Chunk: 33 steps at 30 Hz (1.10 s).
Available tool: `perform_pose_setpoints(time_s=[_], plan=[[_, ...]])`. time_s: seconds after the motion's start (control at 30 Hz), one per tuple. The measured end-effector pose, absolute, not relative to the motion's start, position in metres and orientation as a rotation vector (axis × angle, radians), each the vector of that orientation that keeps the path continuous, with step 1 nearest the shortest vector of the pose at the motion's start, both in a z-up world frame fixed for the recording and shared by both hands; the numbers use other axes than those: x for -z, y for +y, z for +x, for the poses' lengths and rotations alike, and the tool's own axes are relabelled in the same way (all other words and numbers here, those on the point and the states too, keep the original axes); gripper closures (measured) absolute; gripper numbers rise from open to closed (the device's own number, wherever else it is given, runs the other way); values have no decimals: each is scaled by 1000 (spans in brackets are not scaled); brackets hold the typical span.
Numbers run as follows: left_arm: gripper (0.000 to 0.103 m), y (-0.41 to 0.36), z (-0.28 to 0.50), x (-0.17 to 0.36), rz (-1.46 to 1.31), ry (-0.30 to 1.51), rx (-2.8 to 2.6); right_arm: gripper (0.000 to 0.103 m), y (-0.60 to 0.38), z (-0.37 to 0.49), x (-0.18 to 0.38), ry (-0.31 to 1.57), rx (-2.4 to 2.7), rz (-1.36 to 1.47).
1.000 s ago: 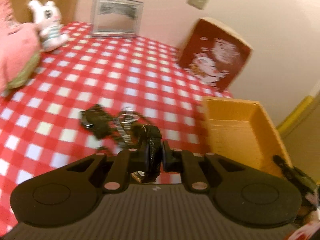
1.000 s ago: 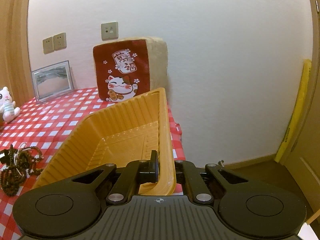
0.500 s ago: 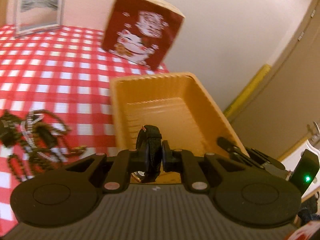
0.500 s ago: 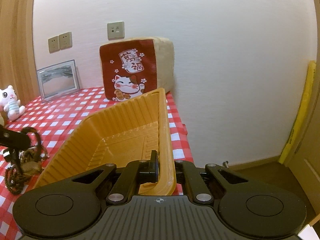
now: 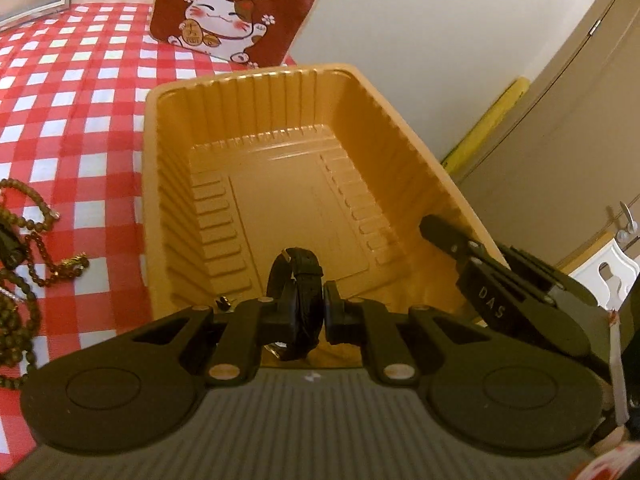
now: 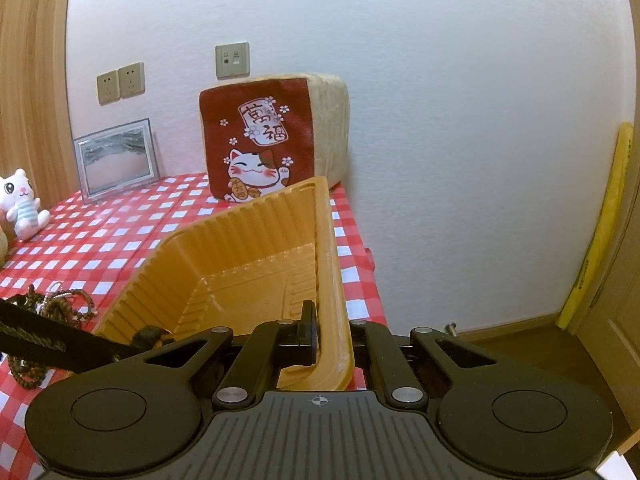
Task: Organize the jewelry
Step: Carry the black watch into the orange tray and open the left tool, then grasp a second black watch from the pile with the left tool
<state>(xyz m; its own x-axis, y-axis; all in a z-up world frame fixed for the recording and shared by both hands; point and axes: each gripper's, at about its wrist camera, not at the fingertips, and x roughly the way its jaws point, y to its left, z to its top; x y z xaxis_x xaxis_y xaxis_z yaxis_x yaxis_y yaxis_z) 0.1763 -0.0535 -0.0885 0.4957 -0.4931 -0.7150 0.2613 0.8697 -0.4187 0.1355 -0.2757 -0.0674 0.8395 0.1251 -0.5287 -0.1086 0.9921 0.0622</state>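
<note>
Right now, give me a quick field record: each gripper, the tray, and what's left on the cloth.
left gripper: shut on black strap, over the tray's near end
right gripper: shut on the tray's side wall
orange tray: on the checked cloth, nothing seen on its floor
bead strands: heaped on the cloth, left of tray
cat cushion: upright behind tray, against wall

A red cushion (image 6: 256, 142) with a lucky cat is showing Chinese characters, possibly "萬福". The right gripper (image 5: 448, 236) is showing "DAS".
</note>
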Motion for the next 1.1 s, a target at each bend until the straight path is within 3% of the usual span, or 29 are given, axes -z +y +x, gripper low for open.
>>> perform_pose_setpoints(time_s=[0.1, 0.27, 0.43, 0.83, 1.1], plan=[[91, -56, 178, 91, -269, 959, 460, 98, -276, 136, 68, 564, -123, 29], [73, -56, 177, 88, -282, 956, 452, 98, -275, 138, 69, 571, -120, 25], [67, -52, 166, 73, -298, 922, 474, 98, -274, 141, 70, 575, -116, 23], [64, -7, 135, 36, -224, 802, 396, 98, -273, 142, 70, 571, -107, 16], [64, 59, 132, 44, -233, 807, 172, 98, -271, 140, 70, 574, -89, 15]])
